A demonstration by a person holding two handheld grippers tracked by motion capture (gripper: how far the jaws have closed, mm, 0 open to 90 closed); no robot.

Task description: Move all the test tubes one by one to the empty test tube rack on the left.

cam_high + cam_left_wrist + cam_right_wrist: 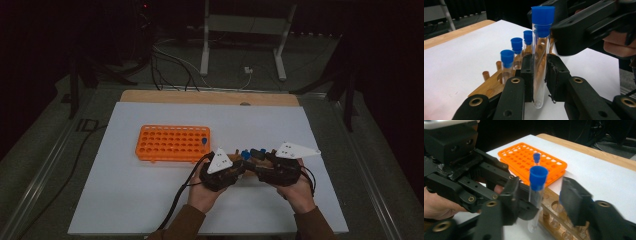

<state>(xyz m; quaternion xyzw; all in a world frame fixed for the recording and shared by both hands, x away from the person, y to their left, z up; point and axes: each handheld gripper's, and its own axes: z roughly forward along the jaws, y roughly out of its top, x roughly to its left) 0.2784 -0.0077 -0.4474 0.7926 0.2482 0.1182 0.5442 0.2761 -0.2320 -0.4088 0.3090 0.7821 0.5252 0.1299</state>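
Handing a capped test tube (539, 57) from one gripper to the other is the step in hand. At the left, the orange rack (172, 143) is sitting with one blue-capped tube in it. The left gripper (539, 77) is clamping the glass tube upright just beside the wooden rack (499, 82), its pads pressing both sides. The right gripper (544, 202) is standing released, its jaws apart around the same tube without pressing it. Next, I judge, the right gripper is needing to back away cleanly so the left can carry the tube toward the orange rack.
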